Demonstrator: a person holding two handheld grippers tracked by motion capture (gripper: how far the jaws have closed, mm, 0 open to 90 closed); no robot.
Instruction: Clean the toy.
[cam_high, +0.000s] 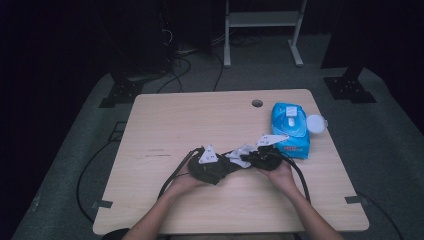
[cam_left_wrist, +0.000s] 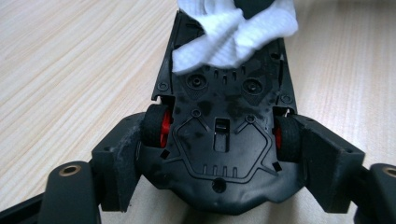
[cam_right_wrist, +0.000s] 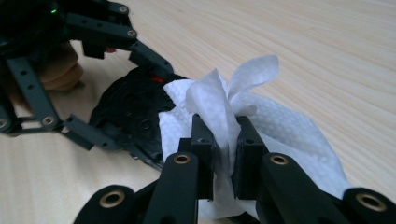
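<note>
Left gripper (cam_left_wrist: 219, 154): clamped across the rear wheels of an upturned black toy car (cam_left_wrist: 224, 140), underside up, just above the table (cam_left_wrist: 70, 70). Right gripper (cam_right_wrist: 226, 140): pinched tight on a white wipe (cam_right_wrist: 224, 107), apparently resting on the car's front end. Blue wipe pack (cam_high: 289, 129): just right of both.

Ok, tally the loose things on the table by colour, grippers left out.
Black: 1, the toy car, upside down.
White: 2, the wipe and the round lid.
Blue: 1, the wipes pack.
Total: 4.
</note>
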